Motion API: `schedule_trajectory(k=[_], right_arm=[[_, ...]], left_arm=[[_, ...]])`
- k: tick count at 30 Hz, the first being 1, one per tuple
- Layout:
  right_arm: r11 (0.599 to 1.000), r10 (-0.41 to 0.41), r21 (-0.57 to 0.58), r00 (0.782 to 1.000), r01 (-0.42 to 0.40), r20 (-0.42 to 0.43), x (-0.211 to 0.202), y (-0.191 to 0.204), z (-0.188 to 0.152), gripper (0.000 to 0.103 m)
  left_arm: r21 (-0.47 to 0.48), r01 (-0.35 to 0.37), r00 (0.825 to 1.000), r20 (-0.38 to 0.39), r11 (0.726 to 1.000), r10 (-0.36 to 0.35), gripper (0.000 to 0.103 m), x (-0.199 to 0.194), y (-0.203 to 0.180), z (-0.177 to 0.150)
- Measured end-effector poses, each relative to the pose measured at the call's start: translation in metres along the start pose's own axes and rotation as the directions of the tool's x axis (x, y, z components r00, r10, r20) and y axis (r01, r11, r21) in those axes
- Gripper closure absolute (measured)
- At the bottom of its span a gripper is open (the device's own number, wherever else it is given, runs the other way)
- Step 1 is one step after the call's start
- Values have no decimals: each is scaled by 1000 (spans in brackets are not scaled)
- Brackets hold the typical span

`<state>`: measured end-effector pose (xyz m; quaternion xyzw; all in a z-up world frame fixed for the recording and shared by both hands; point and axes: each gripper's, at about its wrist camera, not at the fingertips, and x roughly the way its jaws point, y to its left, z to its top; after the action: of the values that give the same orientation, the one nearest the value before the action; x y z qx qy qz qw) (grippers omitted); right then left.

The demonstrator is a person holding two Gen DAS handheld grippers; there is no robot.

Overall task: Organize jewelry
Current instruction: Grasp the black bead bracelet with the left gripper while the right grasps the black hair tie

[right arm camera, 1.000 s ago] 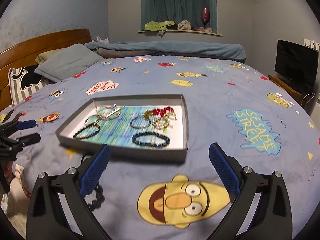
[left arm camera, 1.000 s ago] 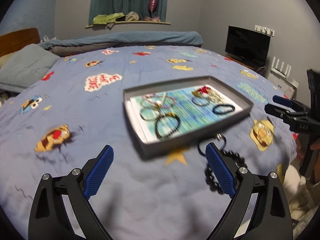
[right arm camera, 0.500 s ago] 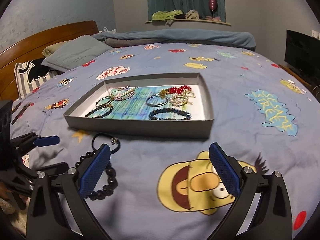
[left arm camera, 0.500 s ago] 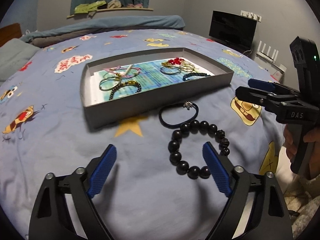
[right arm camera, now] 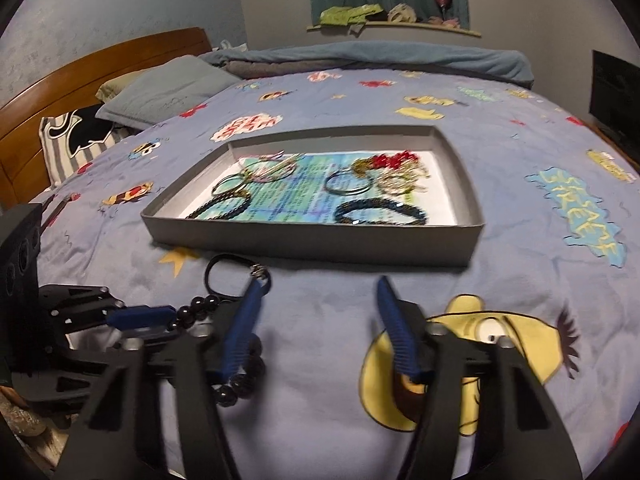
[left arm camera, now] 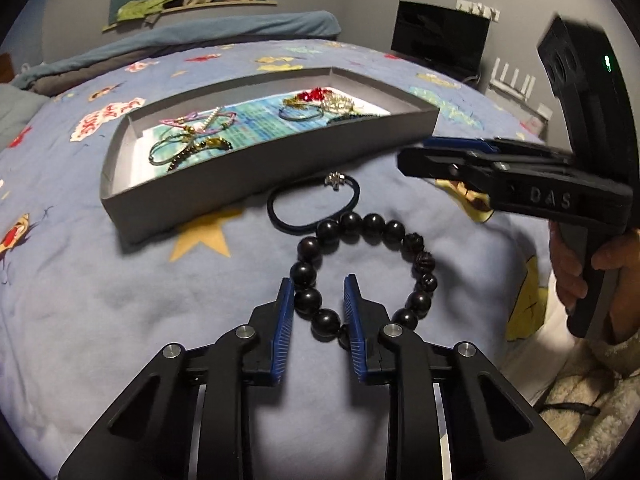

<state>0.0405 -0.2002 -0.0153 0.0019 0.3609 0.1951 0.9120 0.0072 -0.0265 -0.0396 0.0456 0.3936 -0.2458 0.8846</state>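
Note:
A black bead bracelet (left arm camera: 372,224) lies on the blue bedspread in front of a grey tray (left arm camera: 256,176) that holds several bracelets. A black hair tie with a silver charm (left arm camera: 280,220) lies between bracelet and tray. My left gripper (left arm camera: 319,304) is low over the bracelet's near side. Its jaws are closing with the bead strand between them, and the pads are not pressing the beads. My right gripper (right arm camera: 320,320) is also closing, over bare bedspread with nothing between its fingers; its left fingertip is beside the hair tie (right arm camera: 216,264). In the left wrist view it (left arm camera: 416,150) hovers right of the tray.
A person's hand (left arm camera: 572,264) holds the right gripper's handle at the bed's right edge. Pillows (right arm camera: 160,92) and a wooden headboard (right arm camera: 100,64) are at the far left. A dark screen (left arm camera: 440,36) stands against the wall. Folded blankets (right arm camera: 360,56) lie behind the tray (right arm camera: 320,240).
Both grippers have come down and closer to the bedspread and their jaws have narrowed a lot. The left one now straddles the bead bracelet, which was ahead of it before.

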Motion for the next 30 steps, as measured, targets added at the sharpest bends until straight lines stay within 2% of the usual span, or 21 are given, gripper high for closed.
schedule_trajectory(k=[1,6,8,15,18,20,30], right_arm=[[1000,14,2,1000,-14,-7,3,2,2,62],[999,50,-14,998,-50,-26,18,14,8,62],[998,55,-29,998,-56,-38,25,20,10,64],[996,44,-78,996,-50,-73,46,29,12,69],[995,38,-94,995,-46,-91,52,28,11,76],[993,37,-108,994,-48,-101,54,27,10,90],[992,65,-102,997,-69,-45,29,24,11,90]], left_arm=[[-1,-4,1000,-7,1000,4,76,3,0,0],[-21,-7,1000,-26,1000,6,82,6,5,-1],[-3,-25,999,-26,1000,25,88,5,5,-1],[-8,-16,999,-33,1000,15,88,-6,15,-5],[-15,-19,999,-34,1000,19,88,-8,18,-7],[-23,-15,999,-36,1000,15,88,-7,21,-8],[-23,-25,999,-47,999,23,87,3,20,-7]])
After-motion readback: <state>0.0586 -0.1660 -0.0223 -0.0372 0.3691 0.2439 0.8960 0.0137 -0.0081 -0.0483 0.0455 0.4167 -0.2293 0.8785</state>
